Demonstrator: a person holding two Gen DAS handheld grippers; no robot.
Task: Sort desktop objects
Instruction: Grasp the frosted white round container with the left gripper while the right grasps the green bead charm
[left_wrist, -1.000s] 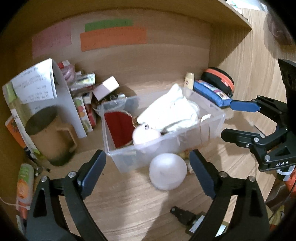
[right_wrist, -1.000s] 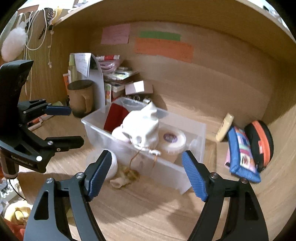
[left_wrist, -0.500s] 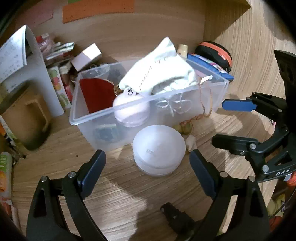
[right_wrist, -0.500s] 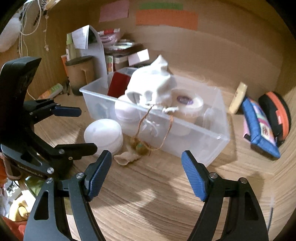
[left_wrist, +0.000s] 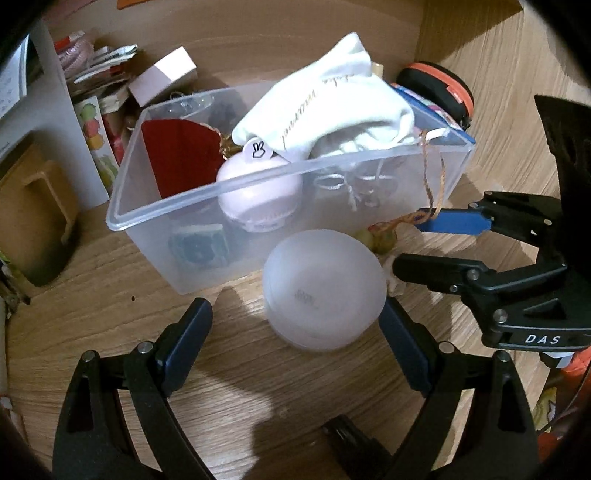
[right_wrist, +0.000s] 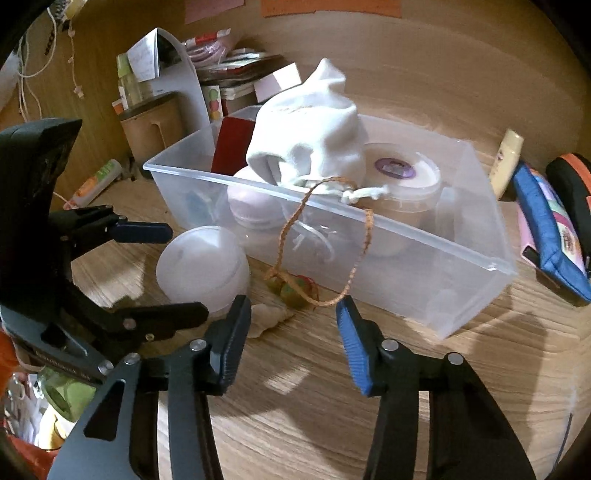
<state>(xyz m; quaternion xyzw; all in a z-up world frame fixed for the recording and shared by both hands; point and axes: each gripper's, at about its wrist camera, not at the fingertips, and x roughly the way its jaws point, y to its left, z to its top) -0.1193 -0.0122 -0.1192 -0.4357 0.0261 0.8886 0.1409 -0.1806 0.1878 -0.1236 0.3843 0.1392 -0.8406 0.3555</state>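
While both grippers hung with jaws apart, left gripper straddled frosted round jar — unclamped — on wooden desk, just before clear plastic bin, right gripper near braided cord.

Behind the clear bin, mostly hidden: a brown mug, cut by the left edge of the left wrist view. Inside the bin, under the white cloth pouch: contents largely covered; only part of a pink round case and a red piece showing. Seen through the bin's front wall: a dark square item, blurred, identity unclear. In front of the bin, partly hidden by the frosted round jar: small green beads and a pale shell-like scrap, too small to name. Right of the bin: an orange-trimmed black case, cut off by the right wrist view's edge. Print on the jar lid: illegible.
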